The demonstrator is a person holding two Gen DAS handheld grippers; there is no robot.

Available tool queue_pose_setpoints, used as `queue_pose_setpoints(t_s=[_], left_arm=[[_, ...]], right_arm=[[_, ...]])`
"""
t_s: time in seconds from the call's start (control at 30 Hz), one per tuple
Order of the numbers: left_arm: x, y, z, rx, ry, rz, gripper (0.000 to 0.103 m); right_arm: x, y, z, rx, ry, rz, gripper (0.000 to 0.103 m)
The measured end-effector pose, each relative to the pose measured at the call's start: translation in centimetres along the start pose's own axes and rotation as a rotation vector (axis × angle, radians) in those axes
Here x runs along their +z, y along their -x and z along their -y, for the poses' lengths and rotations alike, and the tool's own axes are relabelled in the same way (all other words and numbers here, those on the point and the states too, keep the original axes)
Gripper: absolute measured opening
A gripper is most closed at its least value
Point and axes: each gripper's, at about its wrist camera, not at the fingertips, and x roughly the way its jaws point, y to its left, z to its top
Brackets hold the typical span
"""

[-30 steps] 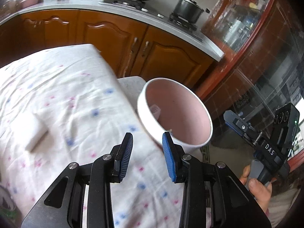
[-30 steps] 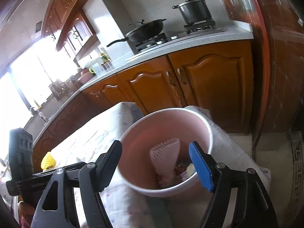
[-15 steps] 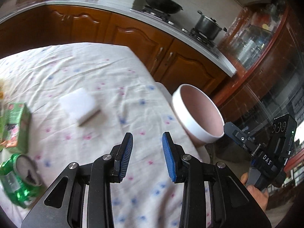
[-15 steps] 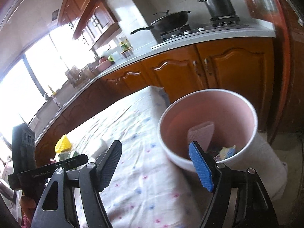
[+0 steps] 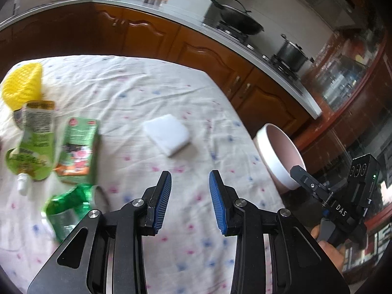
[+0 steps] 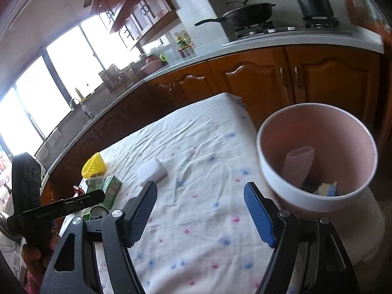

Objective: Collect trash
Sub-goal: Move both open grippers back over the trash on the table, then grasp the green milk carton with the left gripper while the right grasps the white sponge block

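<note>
- Left gripper: jaws narrow, empty, over the cloth.
- Right gripper: jaws wide, empty.
- Trash (carton, pouch, can) at nine o'clock; bin at three.

Wrinkled cloth tablecloth; glossy wooden cabinets.

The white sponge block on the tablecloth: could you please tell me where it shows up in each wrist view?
Left wrist view: the white sponge block lies upper centre, on the cloth above the jaws.
Right wrist view: the same block lies left of centre, just above the left fingertip.
Shared landmark: the pink bin stands right of the block in both.
</note>
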Motion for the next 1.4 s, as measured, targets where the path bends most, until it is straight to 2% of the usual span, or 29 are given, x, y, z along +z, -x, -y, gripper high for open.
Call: queue_pose_setpoints(t_s=[0.3,0.43,0.5,0.6,0.67,1.07,1.4], left_arm=[[0.4,2.3,-4.4,0.043,0.059,0.038,0.032],[0.6,3.0,-5.8,0.064,0.071,0.054,0.046],[0.7,3.3,-6.3,0.08,0.068,0.062,0.046],[1.0,3.1,-7.0,0.108,0.062,0.059,0.051],[1.3,2.7,-7.5,0.126,0.058,0.048,0.055],[3.2,-0.7,-9.3,0.186,0.023,-0.029,0.061],[3.8,-3.7,-9.5,0.247,-0.02,-0.089,0.061]], right_arm=[[0.0,-3.0,-4.0,0.051,0.075,-0.044,0.075],[0.1,-4.4,-5.8,0.069,0.125,-0.066,0.075],[0.1,-5.2,-6.8,0.076,0.154,-0.083,0.075],[-0.1,-6.8,-8.0,0.078,0.204,-0.111,0.081],[-0.1,-7.8,-8.7,0.074,0.236,-0.128,0.081],[0.7,-13.5,-11.0,0.062,0.37,-0.208,0.081],[0.5,-17.5,-11.3,0.045,0.418,-0.273,0.08]])
